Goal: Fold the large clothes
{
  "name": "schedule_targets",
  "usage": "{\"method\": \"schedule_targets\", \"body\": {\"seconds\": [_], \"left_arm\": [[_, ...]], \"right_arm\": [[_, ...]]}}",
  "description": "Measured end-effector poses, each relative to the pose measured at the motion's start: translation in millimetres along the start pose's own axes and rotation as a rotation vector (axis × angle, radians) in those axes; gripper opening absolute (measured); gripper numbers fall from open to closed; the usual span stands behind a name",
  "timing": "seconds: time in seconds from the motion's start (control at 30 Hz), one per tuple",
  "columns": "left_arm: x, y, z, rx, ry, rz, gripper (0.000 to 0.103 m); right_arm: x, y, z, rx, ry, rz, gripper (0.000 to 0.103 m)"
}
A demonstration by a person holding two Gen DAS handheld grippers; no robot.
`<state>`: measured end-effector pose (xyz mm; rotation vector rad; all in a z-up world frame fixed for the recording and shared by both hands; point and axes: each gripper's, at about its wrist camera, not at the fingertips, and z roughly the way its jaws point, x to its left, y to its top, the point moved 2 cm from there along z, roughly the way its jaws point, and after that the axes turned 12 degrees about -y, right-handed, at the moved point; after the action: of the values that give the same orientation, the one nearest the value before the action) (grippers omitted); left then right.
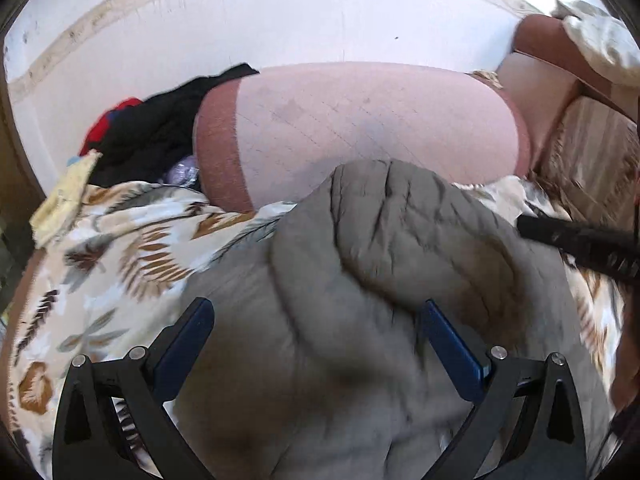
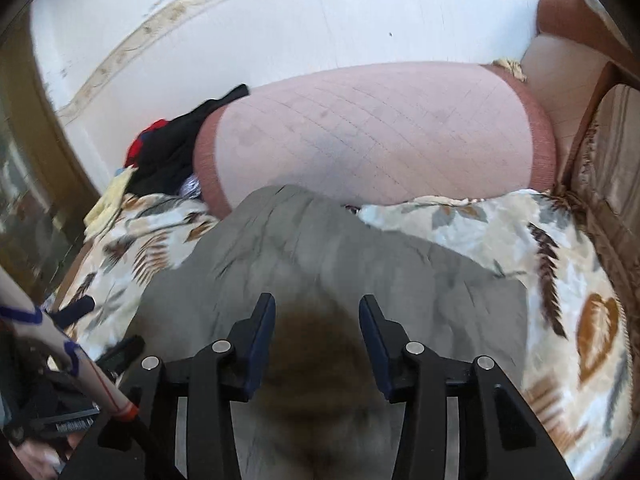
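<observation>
A grey quilted jacket (image 1: 360, 248) lies bunched on a floral sheet (image 1: 120, 248). In the left wrist view my left gripper (image 1: 316, 312) hangs over it with its jaws wide apart, the padded cloth swelling up under the gap; the pads do not press on it. In the right wrist view my right gripper (image 2: 316, 308) hovers above the same jacket (image 2: 320, 248), jaws partly apart over a dark brown furry patch (image 2: 320, 360), gripping nothing. The cloth near both grippers is blurred.
A pink quilted cushion (image 1: 360, 120) lies beyond the jacket, against a white wall (image 1: 280, 20). Black and red clothes (image 1: 160, 128) are heaped at its left end. A brown sofa (image 1: 592, 152) borders the right. A person's sleeve and the other tool (image 2: 60, 380) show low left.
</observation>
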<state>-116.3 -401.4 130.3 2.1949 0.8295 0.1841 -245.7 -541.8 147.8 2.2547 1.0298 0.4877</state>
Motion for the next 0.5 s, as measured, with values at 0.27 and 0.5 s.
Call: {"method": "schedule_targets", "body": {"seconds": [0.27,0.5], "left_arm": [[11,-42,84,0.216,0.005,-0.033,0.103],[13,-67,74,0.193,0.023,-0.043,0.103]], "right_arm": [[10,-37,69,0.16,-0.022,-0.073,0.041],[10,-73,72,0.177,-0.032,-0.143,0.04]]}}
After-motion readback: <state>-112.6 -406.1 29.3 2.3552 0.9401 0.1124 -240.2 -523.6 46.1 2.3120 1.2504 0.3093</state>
